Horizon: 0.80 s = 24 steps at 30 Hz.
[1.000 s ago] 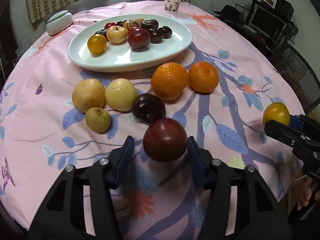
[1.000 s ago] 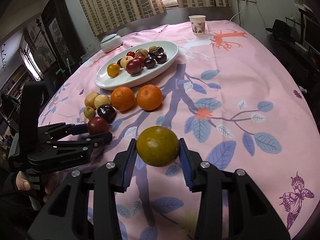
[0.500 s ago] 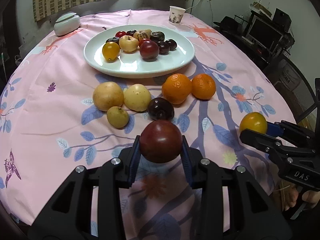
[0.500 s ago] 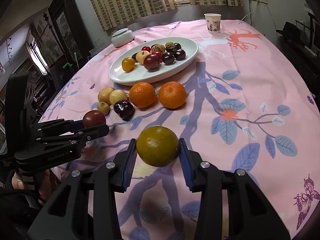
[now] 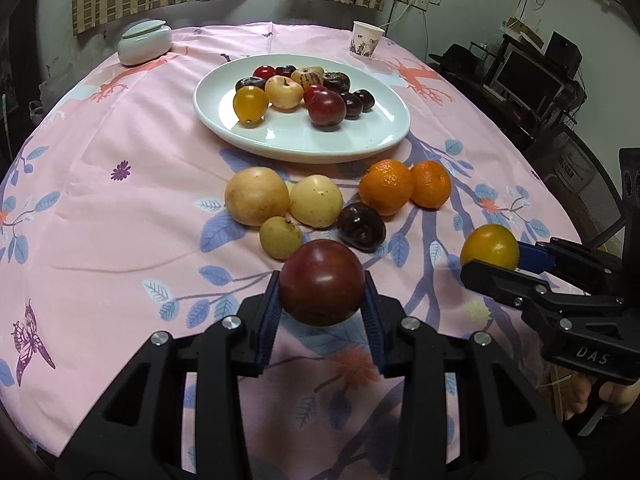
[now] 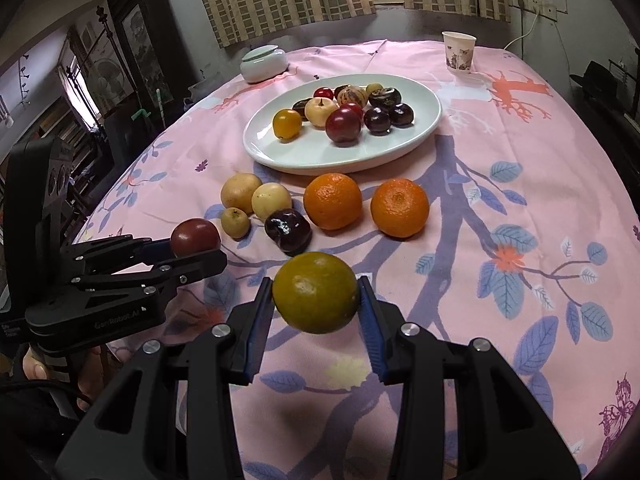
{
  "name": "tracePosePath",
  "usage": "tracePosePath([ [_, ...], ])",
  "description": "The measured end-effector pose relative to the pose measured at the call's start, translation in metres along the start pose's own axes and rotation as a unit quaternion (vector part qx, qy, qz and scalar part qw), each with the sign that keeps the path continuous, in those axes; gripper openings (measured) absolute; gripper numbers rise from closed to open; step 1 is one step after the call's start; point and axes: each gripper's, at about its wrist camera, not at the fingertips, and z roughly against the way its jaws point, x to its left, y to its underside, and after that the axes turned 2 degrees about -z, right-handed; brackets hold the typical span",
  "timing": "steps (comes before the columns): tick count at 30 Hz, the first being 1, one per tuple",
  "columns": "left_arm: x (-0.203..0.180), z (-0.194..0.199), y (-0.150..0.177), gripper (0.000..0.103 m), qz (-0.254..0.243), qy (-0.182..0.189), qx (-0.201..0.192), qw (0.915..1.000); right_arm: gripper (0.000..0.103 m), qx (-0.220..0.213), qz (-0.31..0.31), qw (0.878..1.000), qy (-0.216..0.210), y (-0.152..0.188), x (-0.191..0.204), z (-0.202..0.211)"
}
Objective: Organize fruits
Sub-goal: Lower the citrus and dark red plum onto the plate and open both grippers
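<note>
My left gripper (image 5: 322,306) is shut on a dark red plum (image 5: 321,282) and holds it above the pink cloth; it also shows in the right wrist view (image 6: 196,246). My right gripper (image 6: 316,312) is shut on a yellow-green orange (image 6: 316,291), seen too in the left wrist view (image 5: 489,246). A white oval plate (image 5: 372,128) holds several small fruits. In front of it lie two oranges (image 5: 386,187), two pale yellow fruits (image 5: 256,195), a small yellow one (image 5: 280,237) and a dark plum (image 5: 361,226).
A paper cup (image 5: 366,39) and a lidded pale green bowl (image 5: 145,41) stand at the table's far side. The round table's edge curves close below both grippers. A desk with a monitor (image 5: 524,76) and a mesh chair (image 5: 580,176) stand to the right.
Both grippers have lifted and drawn back with their fruits, so the plate and the loose fruits sit farther away. The left gripper closed tighter on the plum.
</note>
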Motion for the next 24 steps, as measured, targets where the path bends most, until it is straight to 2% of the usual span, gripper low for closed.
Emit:
tracePosePath([
  [5, 0.02, 0.006, -0.021, 0.038, 0.013, 0.007, -0.003, 0.9999, 0.042, 0.008, 0.017, 1.0, -0.01, -0.022, 0.009, -0.011],
  [8, 0.038, 0.007, -0.051, 0.038, 0.017, 0.009, -0.005, 0.9998, 0.042, 0.006, 0.043, 0.999, -0.014, -0.044, 0.017, -0.018],
  [10, 0.049, 0.004, -0.077, 0.038, 0.016, -0.003, -0.012, 0.9998, 0.042, 0.004, 0.06, 0.998, -0.017, -0.06, 0.022, -0.023],
  [18, 0.074, -0.047, -0.175, 0.039, 0.01, -0.049, 0.004, 0.9987, 0.042, -0.016, 0.061, 0.998, 0.028, -0.143, -0.006, -0.059],
  [24, 0.095, -0.097, -0.198, 0.039, 0.044, -0.05, 0.042, 0.9969, 0.042, 0.008, 0.055, 0.998, 0.034, -0.181, -0.03, -0.106],
])
